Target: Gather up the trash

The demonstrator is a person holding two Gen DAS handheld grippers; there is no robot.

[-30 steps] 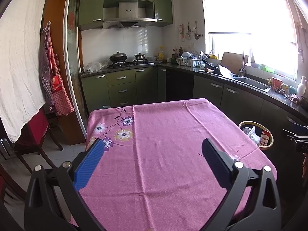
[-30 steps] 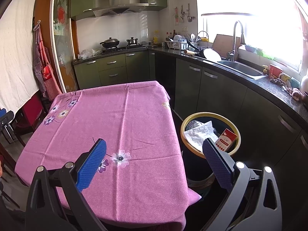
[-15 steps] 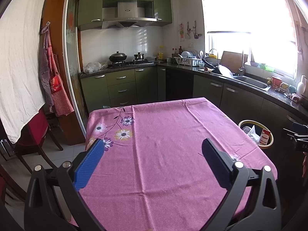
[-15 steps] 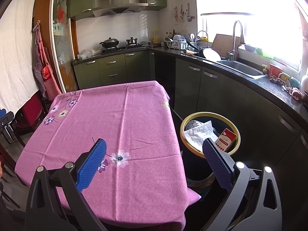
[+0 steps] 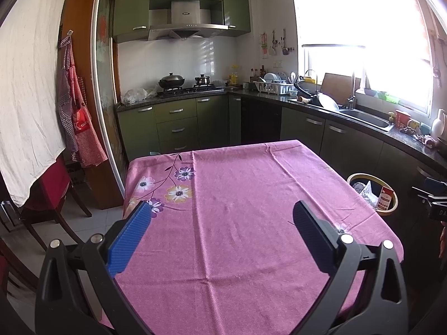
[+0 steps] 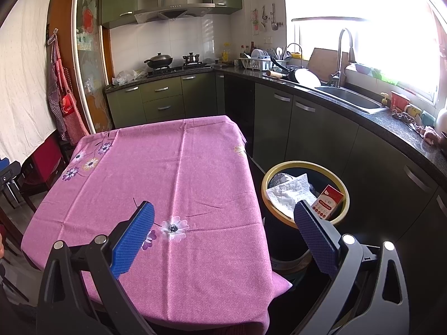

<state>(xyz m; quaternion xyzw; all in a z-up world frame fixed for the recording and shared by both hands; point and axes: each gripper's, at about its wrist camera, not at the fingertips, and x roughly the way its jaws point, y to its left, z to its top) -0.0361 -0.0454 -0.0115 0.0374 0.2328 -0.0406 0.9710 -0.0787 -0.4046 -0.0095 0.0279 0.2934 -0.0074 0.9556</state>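
The left claw [image 5: 220, 223] hangs over the near half of the bench [image 5: 251, 195], its two blue pads wide apart with nothing between them; the right claw [image 6: 223, 223] is likewise spread and empty, one pad over the bench edge and the other over the bin [image 6: 282, 167]. The bench wears a pink cloth [image 6: 181, 167] printed with flowers, and no loose item lies on it in either view. The bin stands on the floor just beside the bench's right side, between it and the dark cabinets [image 6: 321, 128]. The right view looks down into the bin and shows a crumpled white paper [image 6: 287, 192] and a red-and-white carton [image 6: 328, 199] leaning against the inner wall, plus something grey behind the paper that is too dim to tell. The left view catches the bin [image 5: 391, 209] only small at the far right, its contents partly cut by the bench edge, though the carton [image 5: 386, 199] still shows. The left view alone shows part of the right claw's body [image 5: 433, 195] at the right edge, and a chair [image 5: 53, 195] with a red seat back under a white sheet [image 5: 30, 83]. The right view alone gives the sink [image 6: 349, 97] and tap [image 6: 342, 55] clearly, and a dark piece of the left claw [image 6: 7, 171] at the left edge. Both show the stove with a wok [image 5: 171, 79], and a red checked apron [image 5: 81, 128] on the wall
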